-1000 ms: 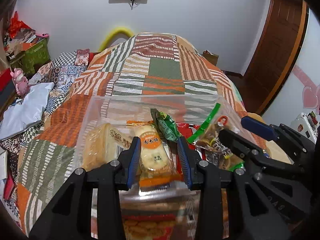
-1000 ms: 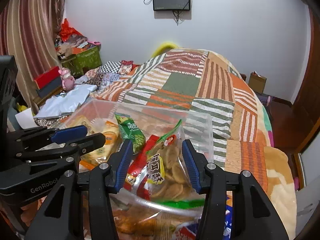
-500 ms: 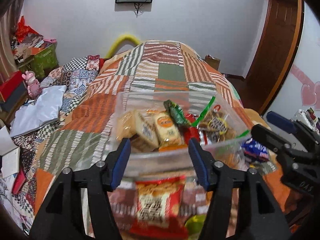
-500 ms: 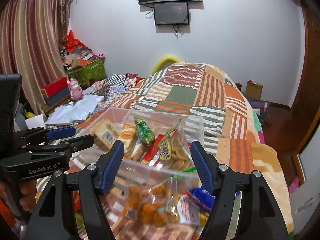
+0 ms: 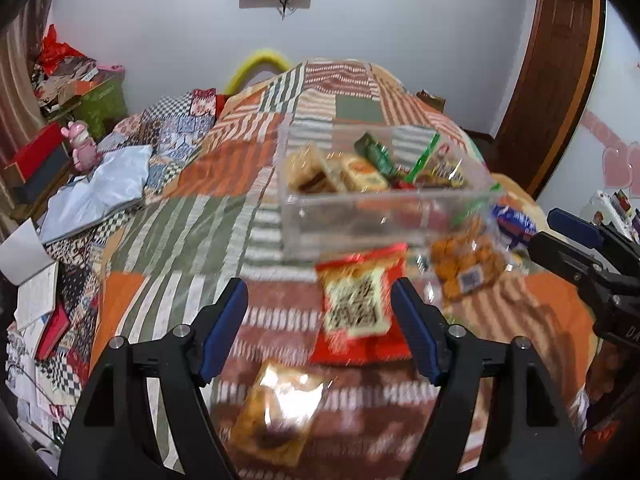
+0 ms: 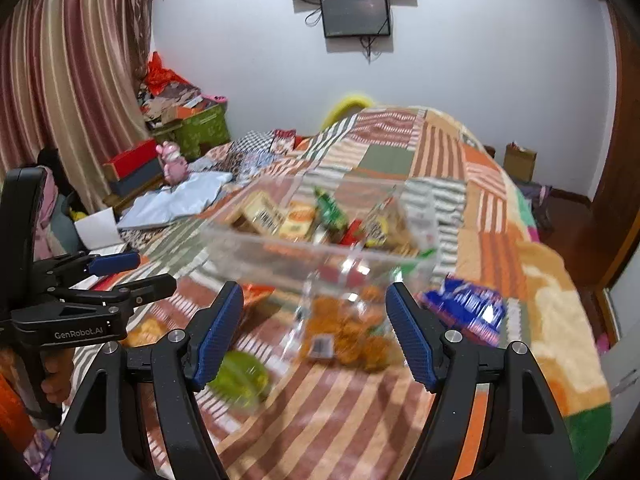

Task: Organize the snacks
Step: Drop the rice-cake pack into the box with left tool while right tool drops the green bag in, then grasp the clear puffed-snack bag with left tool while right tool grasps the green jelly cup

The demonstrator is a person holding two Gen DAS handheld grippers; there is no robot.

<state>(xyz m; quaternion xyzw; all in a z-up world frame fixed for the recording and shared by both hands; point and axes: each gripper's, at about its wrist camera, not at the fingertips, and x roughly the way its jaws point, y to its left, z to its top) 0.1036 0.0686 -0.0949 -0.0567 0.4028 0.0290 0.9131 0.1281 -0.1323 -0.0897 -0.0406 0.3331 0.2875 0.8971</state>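
Note:
A clear plastic box (image 5: 380,216) holding several snack packets stands on the patchwork bed. In front of it lie a red packet (image 5: 358,308), a clear bag of orange nuggets (image 5: 468,264), a blue packet (image 5: 514,224) and an orange packet (image 5: 280,412). My left gripper (image 5: 318,288) hovers short of the box, jaws opening, gripping nothing. My right gripper (image 6: 314,292) is also back from the box (image 6: 320,256), jaws opening and empty, above the nugget bag (image 6: 348,336). A green packet (image 6: 240,380) lies near its left finger. Each gripper shows at the edge of the other's view.
The quilt (image 5: 192,240) covers the whole bed. Left of the bed are a pale blue cloth (image 5: 100,192), a pink toy (image 5: 82,150), red and green boxes and loose papers (image 5: 36,292). A wooden door (image 5: 552,80) stands at the right. A hand (image 6: 56,376) holds the left gripper.
Both grippers have let go of the packets inside the box, widened their jaws and pulled back toward me. The box now sits farther off, with loose packets in view before it.

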